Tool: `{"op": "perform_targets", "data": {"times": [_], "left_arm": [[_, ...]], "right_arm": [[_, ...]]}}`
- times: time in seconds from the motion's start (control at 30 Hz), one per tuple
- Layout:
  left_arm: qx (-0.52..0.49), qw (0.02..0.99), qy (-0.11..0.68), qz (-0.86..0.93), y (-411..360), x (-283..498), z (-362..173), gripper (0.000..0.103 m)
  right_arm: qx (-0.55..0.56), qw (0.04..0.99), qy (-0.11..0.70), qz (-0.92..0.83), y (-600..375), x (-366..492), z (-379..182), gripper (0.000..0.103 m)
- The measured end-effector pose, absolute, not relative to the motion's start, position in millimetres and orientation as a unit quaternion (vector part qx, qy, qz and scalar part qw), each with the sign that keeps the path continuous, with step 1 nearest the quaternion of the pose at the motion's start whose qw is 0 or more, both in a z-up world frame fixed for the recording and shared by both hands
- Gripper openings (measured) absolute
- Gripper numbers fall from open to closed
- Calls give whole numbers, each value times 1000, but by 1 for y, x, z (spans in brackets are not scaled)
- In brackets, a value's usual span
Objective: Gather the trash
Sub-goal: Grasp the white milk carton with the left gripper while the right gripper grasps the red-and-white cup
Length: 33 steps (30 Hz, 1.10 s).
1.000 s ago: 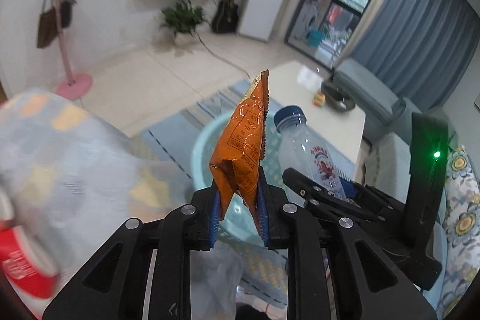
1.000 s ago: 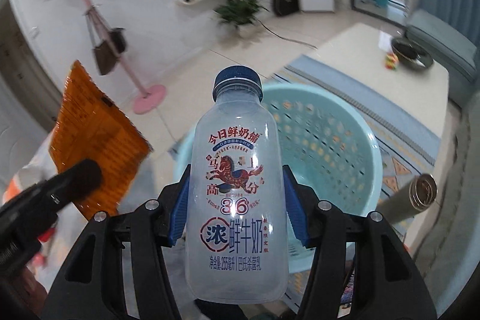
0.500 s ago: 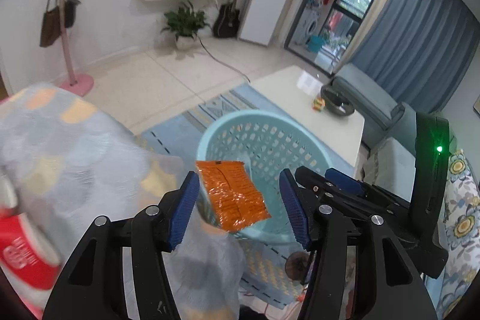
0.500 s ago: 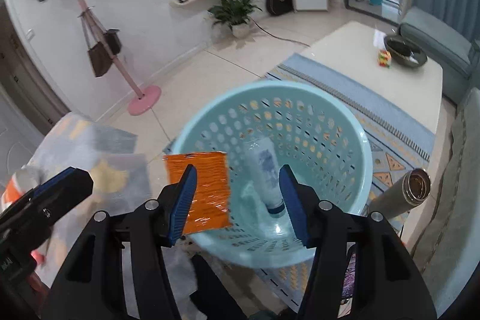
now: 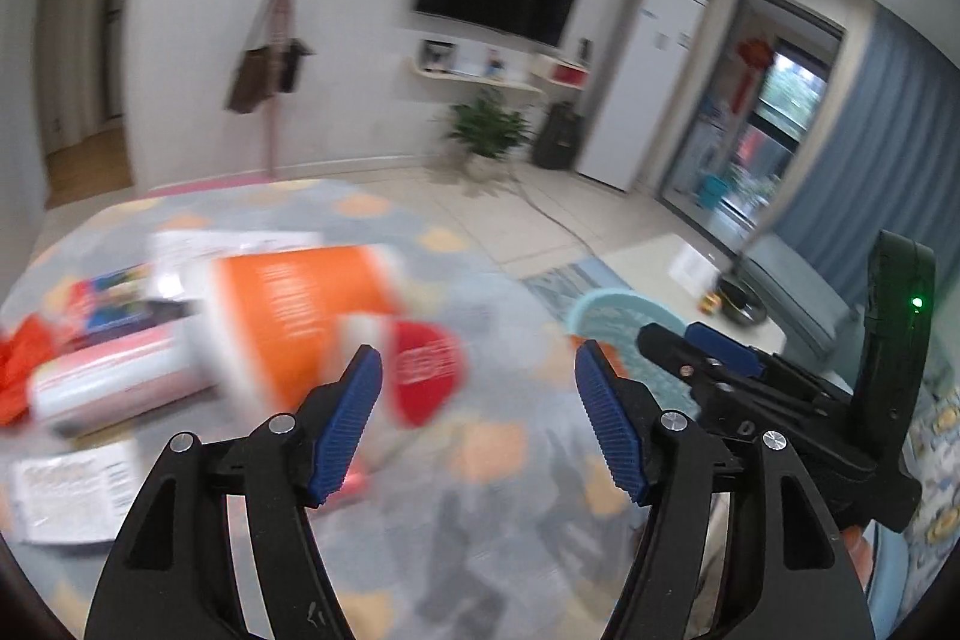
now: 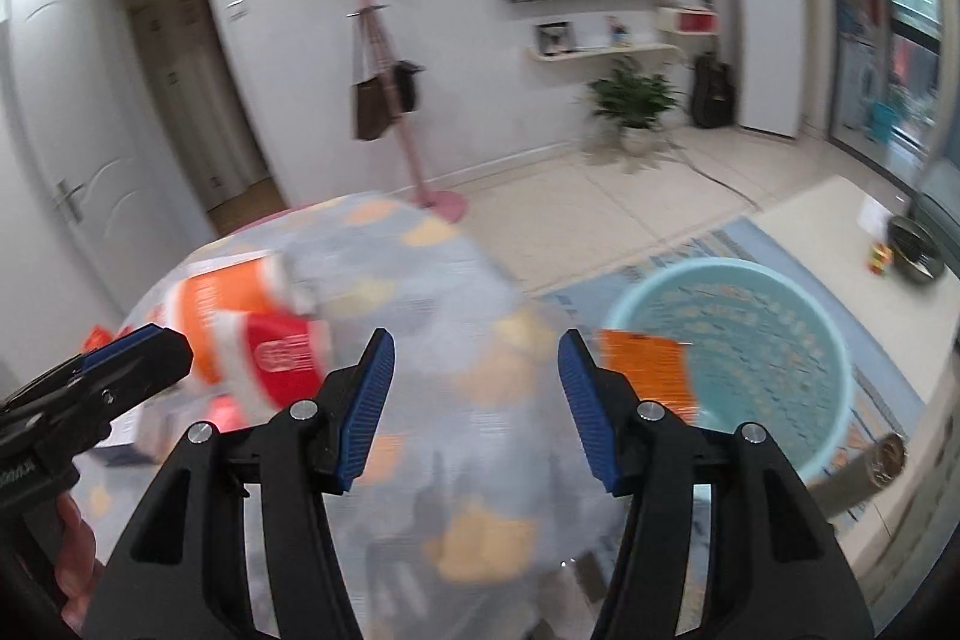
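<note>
Patterned cloth is covering the bench (image 5: 480,244), where the orange tub (image 5: 300,310) is lying on its side, long axis running left-right, ahead-left of my left claw (image 5: 477,412), the nearer one. Both it and my right claw (image 6: 477,400) are gaping wide, empty.

Gaping left claw (image 5: 477,391) over littered table (image 5: 510,520)

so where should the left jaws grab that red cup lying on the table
Grip the red cup across its side wall, near the middle. It seems to lie on its side beside the orange container, so come in from above with the open left gripper, jaws straddling its width. Motion blur hides the rim details.
</note>
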State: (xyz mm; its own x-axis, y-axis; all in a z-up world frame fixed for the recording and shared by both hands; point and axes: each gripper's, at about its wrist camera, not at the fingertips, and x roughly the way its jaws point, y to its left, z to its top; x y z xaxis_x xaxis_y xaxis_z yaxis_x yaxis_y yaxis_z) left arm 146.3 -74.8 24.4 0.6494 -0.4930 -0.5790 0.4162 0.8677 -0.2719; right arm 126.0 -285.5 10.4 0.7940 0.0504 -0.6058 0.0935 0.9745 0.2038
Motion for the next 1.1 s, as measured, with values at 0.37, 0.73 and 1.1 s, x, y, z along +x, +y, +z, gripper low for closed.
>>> {"op": "perform_targets", "data": {"times": [0.37, 0.73, 1.1], "left_arm": [[-112, 928, 349, -74, 98, 136, 5, 67], [-166, 889, 421, -74, 149, 149, -45, 62], [-138, 848, 460, -222, 81, 95, -58, 55]], "right_arm": [[89, 925, 360, 83, -187, 156, -12, 84], [60, 914, 399, 41, -169, 194, -37, 60], [60, 911, 405, 45, -206, 158, -36, 41]]}}
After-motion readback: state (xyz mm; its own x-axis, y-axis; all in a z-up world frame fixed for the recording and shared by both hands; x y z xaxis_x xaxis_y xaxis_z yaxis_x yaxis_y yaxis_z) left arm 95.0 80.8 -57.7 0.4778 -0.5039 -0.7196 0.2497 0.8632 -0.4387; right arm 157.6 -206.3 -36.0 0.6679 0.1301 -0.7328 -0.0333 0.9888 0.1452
